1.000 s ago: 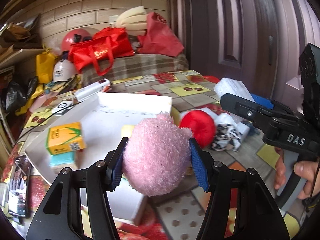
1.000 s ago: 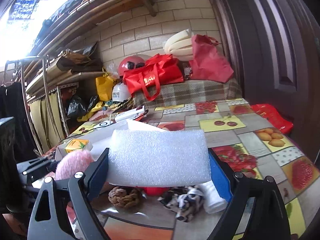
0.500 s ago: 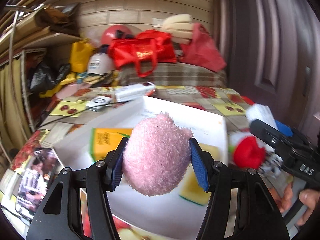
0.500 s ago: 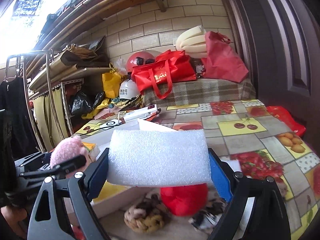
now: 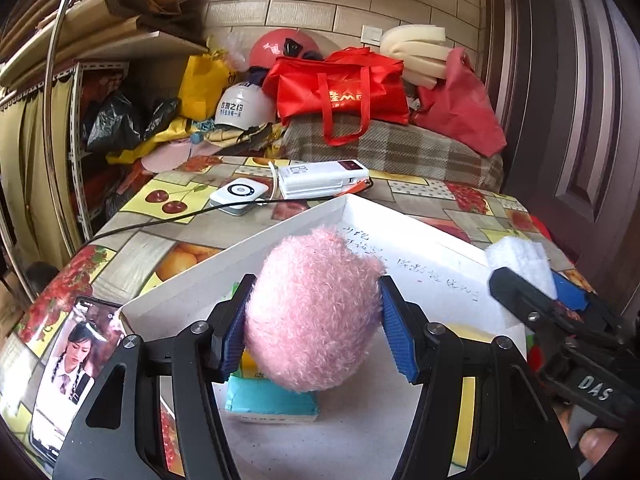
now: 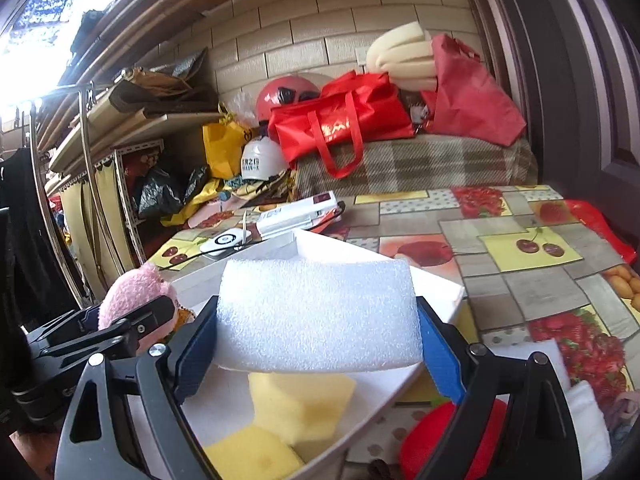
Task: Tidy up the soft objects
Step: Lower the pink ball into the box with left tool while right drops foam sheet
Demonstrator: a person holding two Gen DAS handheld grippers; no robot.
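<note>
Tools first. We hold the left tool (image 5: 314, 330) clamped on a pink plush ball (image 5: 316, 312), blue pads pressed into its sides so the fuzz bulges out between them. The right tool (image 6: 318, 334) grips a white foam block (image 6: 320, 316) across its long axis, jaws standing wide because the block is wide; the foam sits level between the pads.

Both loads hang over the white tray (image 5: 424, 240), not yet let go. We judge the step in hand as carrying soft items to the tray for release. From the left wrist view the plush hangs above the tray's near-left part, over a teal pack (image 5: 272, 400) lying on the tray floor. From the right wrist view the foam block hovers above two yellow sponges (image 6: 300, 400) already lying in the tray, so the tray reads as the collecting place.

Outside the tray, on the bench (image 6: 520, 248) with its fruit-print cover, a red soft ball (image 6: 452, 440) and some white and patterned cloth lie near the right tool, seemingly still to be gathered. A phone (image 5: 68, 368) lies at the bench's near-left edge, just beside the tray; a white power bank (image 5: 320, 176) and a small white device with a cable sit beyond the tray's far corner.

Releasing the plush calls for care, we think: it could roll once the pads ease off.
</note>
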